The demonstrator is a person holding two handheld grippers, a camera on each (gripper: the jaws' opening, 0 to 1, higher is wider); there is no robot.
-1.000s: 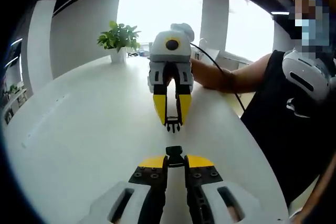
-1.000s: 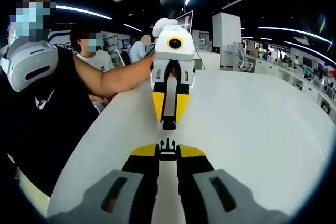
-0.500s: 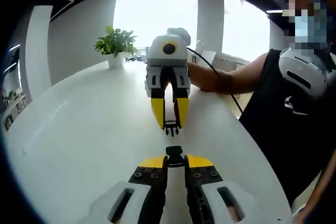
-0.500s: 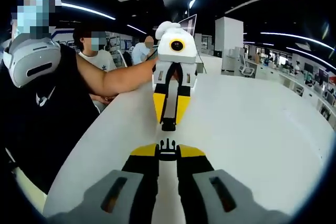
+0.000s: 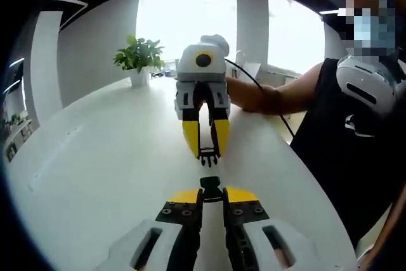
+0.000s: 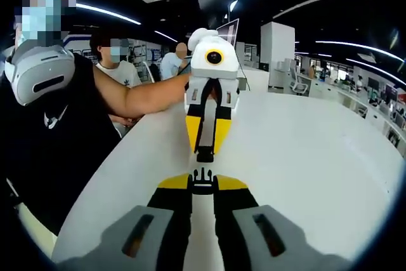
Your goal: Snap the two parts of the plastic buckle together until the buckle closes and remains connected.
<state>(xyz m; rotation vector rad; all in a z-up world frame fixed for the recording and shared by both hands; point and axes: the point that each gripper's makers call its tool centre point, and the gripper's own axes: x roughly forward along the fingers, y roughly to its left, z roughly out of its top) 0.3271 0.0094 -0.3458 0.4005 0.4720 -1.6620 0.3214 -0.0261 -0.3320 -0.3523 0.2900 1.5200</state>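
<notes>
Gap between buckle halves narrower than second ago; grippers drawn closer above worktop (image 5: 95,176). Left gripper (image 5: 211,196) fingers clamp socket (image 5: 211,185); right gripper (image 6: 202,183) fingers clamp prong (image 6: 202,176). Halves aligned, nearly touching, not mated. Final push likely remains.

White table (image 5: 95,157), potted plant (image 5: 139,55), bright windows (image 5: 184,11)

White gripper (image 5: 203,150) bodies, yellow-tipped black fingers (image 5: 190,138), black sleeveless top (image 5: 355,157).
</notes>
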